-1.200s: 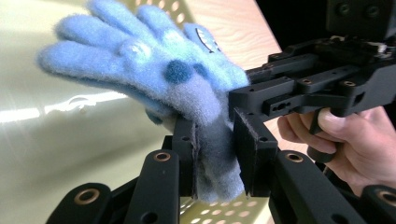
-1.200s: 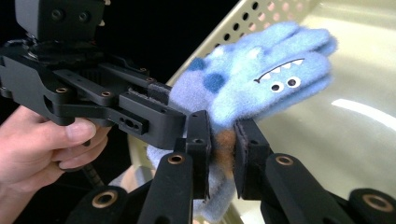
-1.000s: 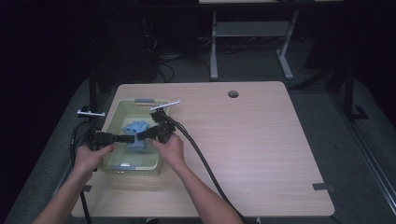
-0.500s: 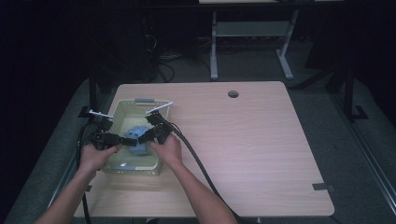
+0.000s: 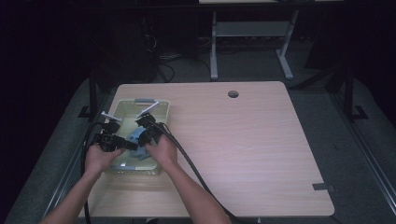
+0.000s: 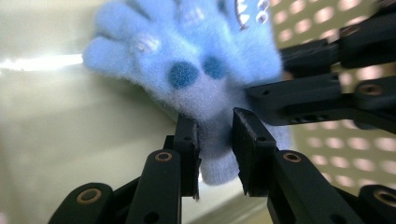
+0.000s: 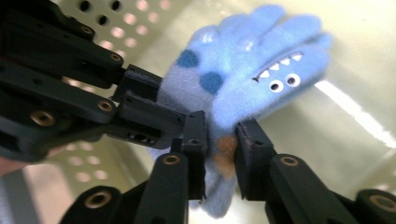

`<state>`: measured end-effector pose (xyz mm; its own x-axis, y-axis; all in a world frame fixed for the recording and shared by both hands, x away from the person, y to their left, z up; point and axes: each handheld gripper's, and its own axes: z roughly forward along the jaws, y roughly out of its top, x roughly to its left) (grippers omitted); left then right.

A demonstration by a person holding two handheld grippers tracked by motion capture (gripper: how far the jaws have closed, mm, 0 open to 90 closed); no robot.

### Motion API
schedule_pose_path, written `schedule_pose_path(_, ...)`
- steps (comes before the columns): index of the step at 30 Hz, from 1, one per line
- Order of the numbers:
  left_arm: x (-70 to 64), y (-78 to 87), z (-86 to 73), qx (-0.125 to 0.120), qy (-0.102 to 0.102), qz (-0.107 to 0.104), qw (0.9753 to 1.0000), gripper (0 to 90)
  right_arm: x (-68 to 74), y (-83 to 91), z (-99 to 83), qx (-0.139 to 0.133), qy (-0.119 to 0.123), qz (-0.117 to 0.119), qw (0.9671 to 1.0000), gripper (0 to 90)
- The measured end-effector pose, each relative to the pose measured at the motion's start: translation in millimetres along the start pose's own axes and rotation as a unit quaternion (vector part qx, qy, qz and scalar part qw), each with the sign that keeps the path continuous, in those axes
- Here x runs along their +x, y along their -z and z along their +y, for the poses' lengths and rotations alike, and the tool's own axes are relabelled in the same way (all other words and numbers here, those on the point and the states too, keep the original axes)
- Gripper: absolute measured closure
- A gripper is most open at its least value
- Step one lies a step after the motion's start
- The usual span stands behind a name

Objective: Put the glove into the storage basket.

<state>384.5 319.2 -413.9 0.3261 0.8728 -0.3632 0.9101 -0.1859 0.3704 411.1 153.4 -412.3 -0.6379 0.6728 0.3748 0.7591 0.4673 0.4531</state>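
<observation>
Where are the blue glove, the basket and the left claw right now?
blue glove (image 7: pixel 261 60), right gripper view, on its fuzzy fingers.
basket (image 5: pixel 161 108), high view, on its far right rim.
left claw (image 6: pixel 216 140), left gripper view, midway between its fingertips, shut on the glove's cuff.

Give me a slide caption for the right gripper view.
Right tongs clamp the cuff of a fuzzy light-blue monster-face glove over a pale-green perforated plastic basket, left tongs gripping alongside.
</observation>
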Motion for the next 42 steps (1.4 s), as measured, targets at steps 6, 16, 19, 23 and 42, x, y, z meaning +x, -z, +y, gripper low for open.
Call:
schedule_pose_path(6, -5.6, -5.2, 4.2, 0.028, -0.021, 0.044, 0.9984, 70.8, 2.2, 10.1, 4.2, 0.004, 0.022, -0.038, 0.999, 71.4)
schedule_pose_path(16, -6.6, 8.5, 10.3, 0.019, 0.005, 0.006, 0.9998, 63.7, -14.5, 47.5, -2.3, -0.042, -0.01, 0.004, 0.9991, 70.5)
schedule_pose_path(19, -10.7, 12.4, 14.0, 0.02, 0.002, 0.003, 0.9998, 63.7, -16.8, 54.9, -4.4, -0.049, -0.012, 0.013, 0.9986, 70.0)
schedule_pose_path(23, -12.6, 17.2, 17.5, 0.021, -0.006, 0.007, 0.9997, 67.6, -18.5, 63.7, -8.0, -0.062, -0.018, 0.026, 0.9976, 68.9)
schedule_pose_path(42, -9.8, -2.3, 16.5, 0.066, -0.001, 0.03, 0.9973, 69.5, -33.3, 99.5, -29.9, -0.101, -0.03, 0.075, 0.9916, 64.6)
